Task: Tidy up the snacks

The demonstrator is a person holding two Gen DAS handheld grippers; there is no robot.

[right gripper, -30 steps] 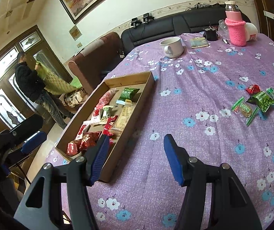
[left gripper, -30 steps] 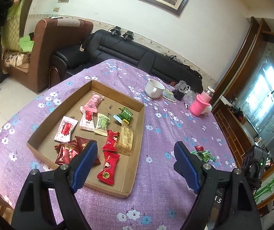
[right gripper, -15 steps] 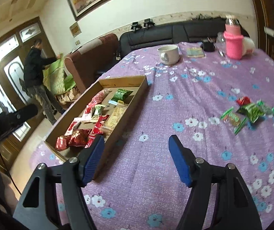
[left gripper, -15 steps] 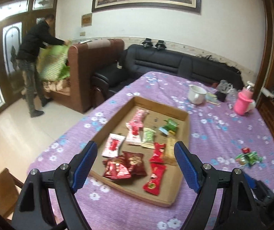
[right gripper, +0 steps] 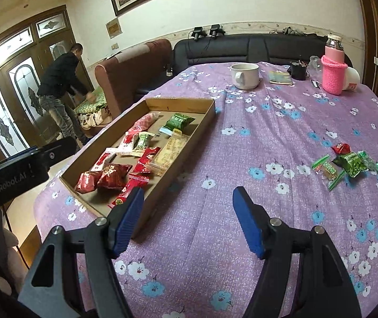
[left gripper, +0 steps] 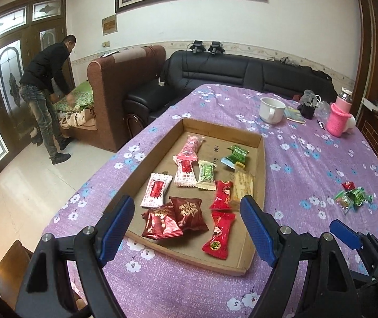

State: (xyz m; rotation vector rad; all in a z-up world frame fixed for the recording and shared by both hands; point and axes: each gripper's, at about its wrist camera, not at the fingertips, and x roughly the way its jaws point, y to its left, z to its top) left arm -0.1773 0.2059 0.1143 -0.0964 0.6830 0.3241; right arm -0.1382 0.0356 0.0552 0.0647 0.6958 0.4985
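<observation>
Both grippers, left [left gripper: 186, 228] and right [right gripper: 187, 218], are being held wide open and empty. Loose snacks [right gripper: 347, 163] are lying right of the tray [right gripper: 189, 143]; fetching them is judged next.

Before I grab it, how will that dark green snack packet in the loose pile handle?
The dark green packet looks puffy and crinkly, so probably light and squashy. Its glossy film may slip. Touching neighbours in the loose pile will likely shift too.

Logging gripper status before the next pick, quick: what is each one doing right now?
Left gripper: open, holding nothing, above the cardboard tray.
Right gripper: open, holding nothing, above the purple tablecloth.
</observation>
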